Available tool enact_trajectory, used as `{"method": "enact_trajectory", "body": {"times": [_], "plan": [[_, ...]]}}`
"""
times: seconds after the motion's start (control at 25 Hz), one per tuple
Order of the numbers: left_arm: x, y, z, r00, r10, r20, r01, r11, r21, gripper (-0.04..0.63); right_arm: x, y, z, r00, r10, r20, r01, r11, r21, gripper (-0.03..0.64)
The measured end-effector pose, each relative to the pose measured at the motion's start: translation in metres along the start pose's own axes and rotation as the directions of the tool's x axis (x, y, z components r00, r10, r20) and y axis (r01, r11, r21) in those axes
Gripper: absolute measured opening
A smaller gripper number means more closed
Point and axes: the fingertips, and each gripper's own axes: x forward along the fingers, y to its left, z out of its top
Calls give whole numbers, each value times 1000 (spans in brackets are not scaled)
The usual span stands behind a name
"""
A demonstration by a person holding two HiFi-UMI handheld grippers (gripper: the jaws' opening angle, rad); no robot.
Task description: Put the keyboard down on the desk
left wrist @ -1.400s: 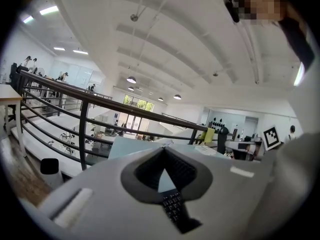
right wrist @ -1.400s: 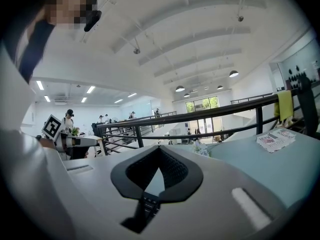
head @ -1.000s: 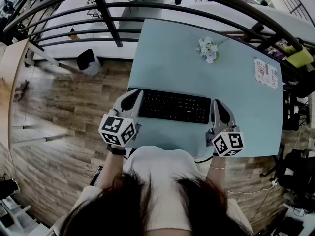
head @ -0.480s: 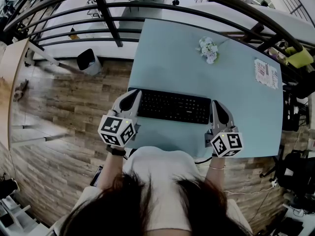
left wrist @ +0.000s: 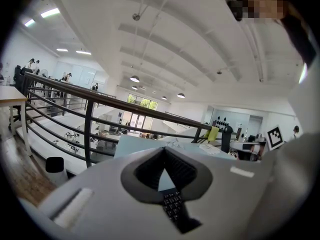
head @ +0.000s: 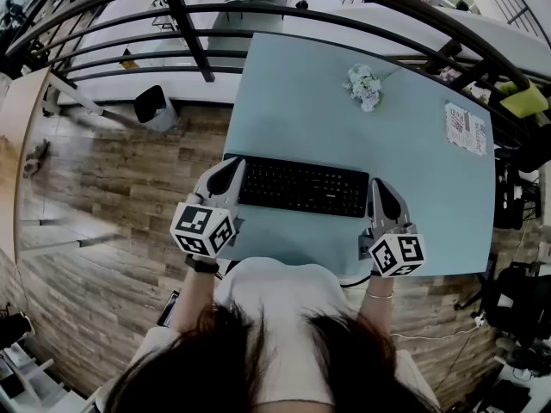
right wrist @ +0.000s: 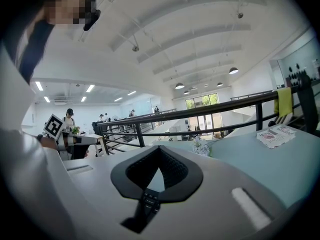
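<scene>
One flat black plastic keyboard (head: 301, 186), low over the pale blue-green counter (head: 344, 110), contact unclear: probably light, rigid, smooth-edged; best carried by its short ends, left claw (head: 227, 175) and right claw (head: 381, 198) each clamped on one.

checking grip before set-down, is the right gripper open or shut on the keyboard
Shut on the keyboard: the right gripper has keys pinched between its closed jaws.
</scene>
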Motion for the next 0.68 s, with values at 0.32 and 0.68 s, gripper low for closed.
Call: {"method": "enact_trajectory", "body": {"times": [0.32, 0.68], "plan": [[1, 3, 0, 1000, 3, -4, -3, 1000, 5, 58, 3, -2, -3, 1000, -2, -9, 2, 1000, -2, 2], [1, 5, 0, 1000, 10, -5, -10, 1000, 5, 57, 1, -6, -4, 1000, -12, -10, 12, 1000, -3, 2]]}}
